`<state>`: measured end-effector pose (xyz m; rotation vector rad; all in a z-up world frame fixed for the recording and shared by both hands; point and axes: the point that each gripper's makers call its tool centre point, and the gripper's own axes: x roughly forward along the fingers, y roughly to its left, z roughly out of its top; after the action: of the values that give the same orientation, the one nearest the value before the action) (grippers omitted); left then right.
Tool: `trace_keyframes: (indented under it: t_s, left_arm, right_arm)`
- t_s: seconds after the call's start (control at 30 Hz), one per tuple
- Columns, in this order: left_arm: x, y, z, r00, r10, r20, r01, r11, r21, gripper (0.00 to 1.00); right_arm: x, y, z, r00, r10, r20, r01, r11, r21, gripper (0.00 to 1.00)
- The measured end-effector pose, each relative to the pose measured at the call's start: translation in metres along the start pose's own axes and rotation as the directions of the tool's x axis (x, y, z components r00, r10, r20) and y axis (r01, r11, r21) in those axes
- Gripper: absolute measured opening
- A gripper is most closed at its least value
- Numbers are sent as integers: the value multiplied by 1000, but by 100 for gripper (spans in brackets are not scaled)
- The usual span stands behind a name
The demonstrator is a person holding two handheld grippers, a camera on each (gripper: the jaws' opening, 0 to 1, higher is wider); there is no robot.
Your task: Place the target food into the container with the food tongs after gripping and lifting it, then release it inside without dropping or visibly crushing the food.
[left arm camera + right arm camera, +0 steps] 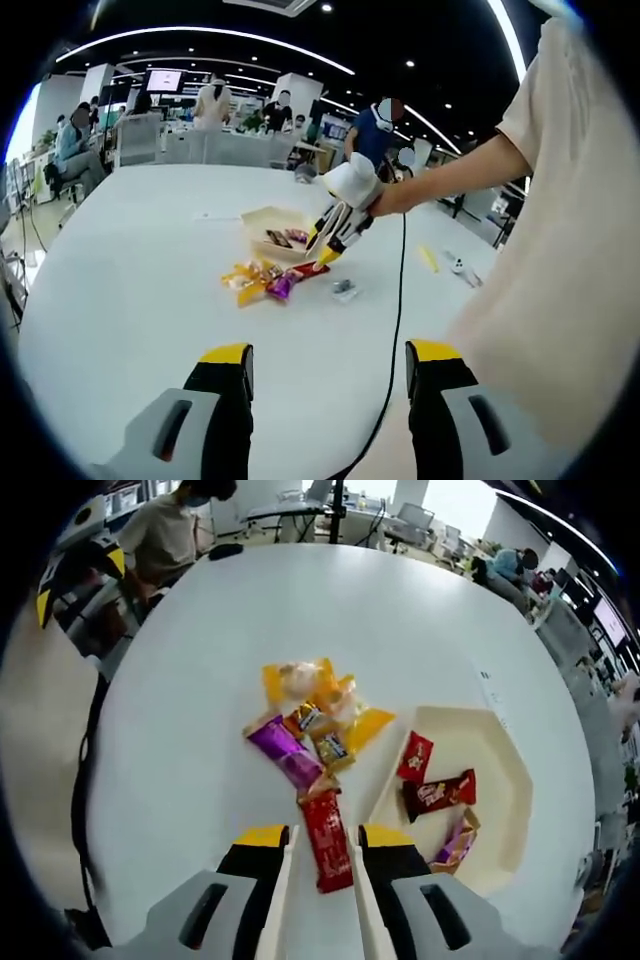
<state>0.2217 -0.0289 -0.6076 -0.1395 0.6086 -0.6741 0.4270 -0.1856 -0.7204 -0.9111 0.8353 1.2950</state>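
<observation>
My right gripper (325, 837) points down at the white table, shut on a red snack packet (327, 848) that lies lengthwise between its yellow-tipped jaws. Beyond it is a pile of packets: a purple one (285, 752) and several yellow and orange ones (318, 695). To the right lies a cream tray (505, 740) holding a small red packet (415, 757), a dark red one (440, 792) and an orange-pink one (456, 845). In the left gripper view my left gripper (330, 355) hangs open and well back from the right gripper (330, 238), the pile (258, 279) and the tray (262, 215).
A black cable (396, 330) runs across the table from the right gripper toward me. A small wrapped item (345, 290) lies beside the pile, with other small items (458, 266) further right. Several people sit and stand at desks beyond the far edge.
</observation>
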Motion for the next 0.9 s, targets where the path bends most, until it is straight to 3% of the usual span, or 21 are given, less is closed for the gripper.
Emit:
trace_keyframes:
  t_s: [0.9]
  left_arm:
    - [12, 0, 4, 1000, 1, -11, -1, 1000, -11, 61]
  right_arm:
    - [9, -6, -8, 1000, 13, -19, -13, 999, -36, 27]
